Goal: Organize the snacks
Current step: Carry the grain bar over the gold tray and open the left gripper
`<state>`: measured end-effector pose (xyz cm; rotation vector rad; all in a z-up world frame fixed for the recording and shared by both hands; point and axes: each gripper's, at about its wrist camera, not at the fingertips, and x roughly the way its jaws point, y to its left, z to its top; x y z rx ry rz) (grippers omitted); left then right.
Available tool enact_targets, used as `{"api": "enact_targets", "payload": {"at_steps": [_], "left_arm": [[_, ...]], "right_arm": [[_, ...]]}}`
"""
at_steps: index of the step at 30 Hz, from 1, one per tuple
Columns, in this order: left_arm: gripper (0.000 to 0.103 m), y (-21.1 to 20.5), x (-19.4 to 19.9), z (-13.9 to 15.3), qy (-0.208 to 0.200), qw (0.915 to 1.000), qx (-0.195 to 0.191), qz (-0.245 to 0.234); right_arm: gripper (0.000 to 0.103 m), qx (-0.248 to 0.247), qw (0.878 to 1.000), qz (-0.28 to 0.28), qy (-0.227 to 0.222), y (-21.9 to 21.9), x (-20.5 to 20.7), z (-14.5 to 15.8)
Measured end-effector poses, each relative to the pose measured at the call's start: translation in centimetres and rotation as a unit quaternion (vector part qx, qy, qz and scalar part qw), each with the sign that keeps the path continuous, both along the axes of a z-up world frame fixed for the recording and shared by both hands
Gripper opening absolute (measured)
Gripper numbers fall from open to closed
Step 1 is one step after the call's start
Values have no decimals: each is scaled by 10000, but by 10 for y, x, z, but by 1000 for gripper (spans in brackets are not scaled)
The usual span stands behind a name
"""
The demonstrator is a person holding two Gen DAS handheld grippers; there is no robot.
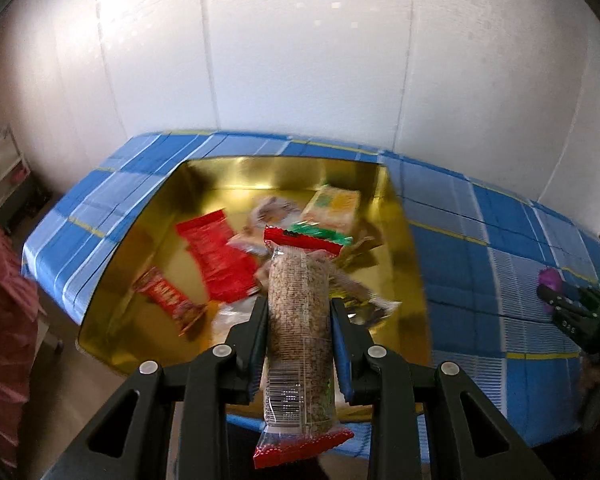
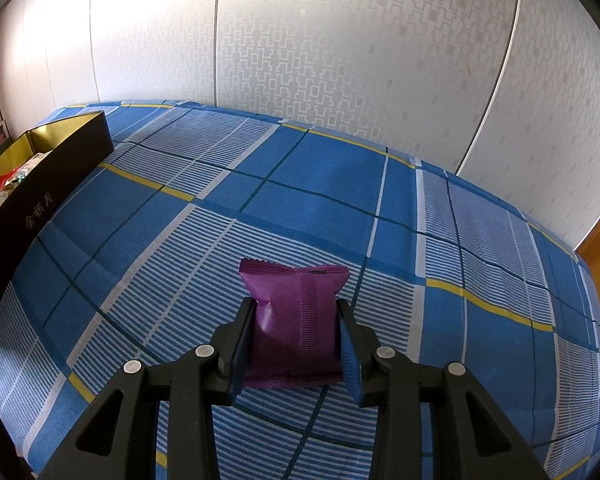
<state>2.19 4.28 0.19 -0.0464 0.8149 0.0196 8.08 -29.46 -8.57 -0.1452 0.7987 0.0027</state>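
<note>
My left gripper (image 1: 299,309) is shut on a long clear packet of seeds with red ends (image 1: 300,320), held lengthwise above the near part of a gold-lined box (image 1: 112,280). Inside that box lie several snacks, among them a red wrapper (image 1: 216,256) and an orange-yellow pack (image 1: 332,204). My right gripper (image 2: 296,308) is shut on a purple snack packet (image 2: 294,320) over the blue checked cloth (image 2: 300,200). In the left wrist view the right gripper (image 1: 572,312) shows at the far right with the purple packet (image 1: 550,278) at its tip.
The box's dark outer wall (image 2: 40,208) stands at the left of the right wrist view. A patterned white wall rises behind the table. A reddish garment (image 1: 0,300) and a floor strip lie left of the table edge.
</note>
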Motion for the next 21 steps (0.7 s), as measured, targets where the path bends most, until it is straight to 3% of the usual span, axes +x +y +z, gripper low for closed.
{"api": "enact_targets", "payload": {"at_steps": [9, 16, 21], "left_arm": [[29, 99, -14, 3, 57, 9913, -658, 1134], [29, 94, 1, 0, 64, 9914, -917, 934], [30, 74, 37, -4, 39, 9950, -755, 649]], "right_arm": [[38, 21, 10000, -2, -1, 0, 0, 0], [38, 44, 10000, -4, 1, -1, 0, 0], [39, 46, 10000, -6, 0, -1, 0, 0]]}}
